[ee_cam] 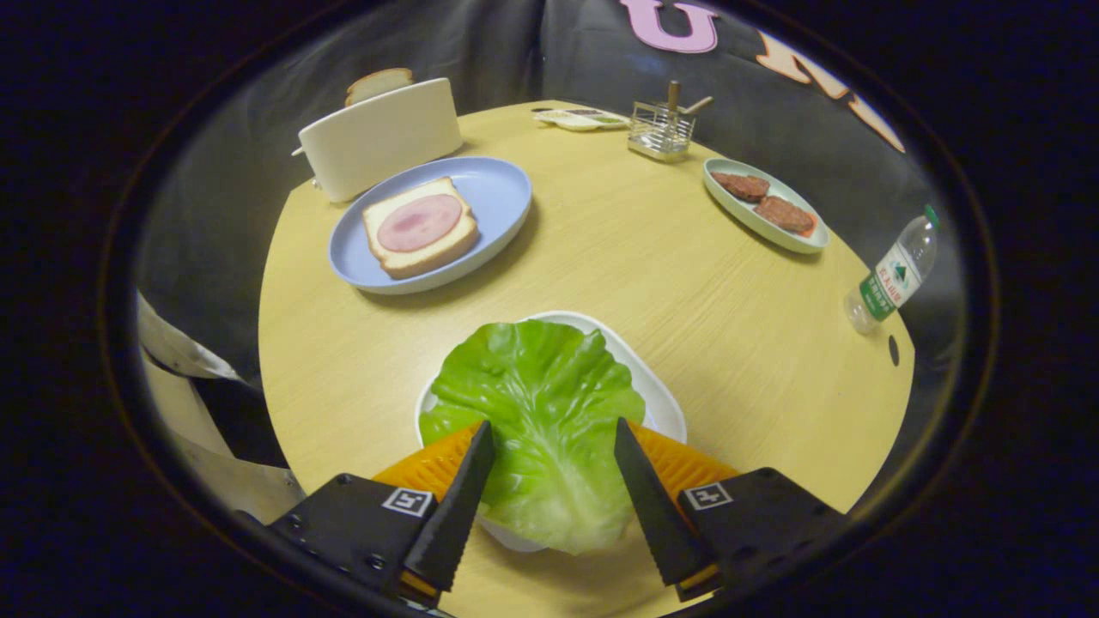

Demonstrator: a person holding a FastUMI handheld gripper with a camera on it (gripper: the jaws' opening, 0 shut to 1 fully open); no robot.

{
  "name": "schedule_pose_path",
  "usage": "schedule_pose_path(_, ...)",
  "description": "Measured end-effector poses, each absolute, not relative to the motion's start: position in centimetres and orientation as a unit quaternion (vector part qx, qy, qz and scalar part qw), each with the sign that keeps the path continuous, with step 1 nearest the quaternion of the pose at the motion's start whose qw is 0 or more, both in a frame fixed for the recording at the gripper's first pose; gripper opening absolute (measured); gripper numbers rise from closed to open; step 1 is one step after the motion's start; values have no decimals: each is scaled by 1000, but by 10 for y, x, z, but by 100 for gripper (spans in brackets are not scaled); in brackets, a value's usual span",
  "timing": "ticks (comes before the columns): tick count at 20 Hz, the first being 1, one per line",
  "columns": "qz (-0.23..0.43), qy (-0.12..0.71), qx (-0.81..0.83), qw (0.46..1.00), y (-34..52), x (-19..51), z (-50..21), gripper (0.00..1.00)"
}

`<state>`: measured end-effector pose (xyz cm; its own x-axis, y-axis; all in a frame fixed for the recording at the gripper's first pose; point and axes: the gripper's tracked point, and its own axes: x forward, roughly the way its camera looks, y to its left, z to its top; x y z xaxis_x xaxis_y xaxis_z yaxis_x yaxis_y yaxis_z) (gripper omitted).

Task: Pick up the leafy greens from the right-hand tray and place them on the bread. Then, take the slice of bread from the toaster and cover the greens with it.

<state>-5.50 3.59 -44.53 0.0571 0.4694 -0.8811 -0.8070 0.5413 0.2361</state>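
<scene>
My tool (554, 455) hangs spread wide, a finger on each side of the lettuce (537, 421) in its tray (661, 395), ready to pinch; the bread (419, 227) waits beyond.

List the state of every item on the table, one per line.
Gripper: open, fingers either side of the lettuce.
Lettuce: on its white tray.
Bread on the blue plate: topped with ham.
Toaster: slice sticking up.
Bottle: lying down.
</scene>
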Motion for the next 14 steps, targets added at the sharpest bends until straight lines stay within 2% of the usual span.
schedule_pose_path(8, 447, 531, -160, 702, 42, -67, -440, 16)
schedule_pose_path(14, 460, 507, -177, 707, 51, -76, -424, 15)
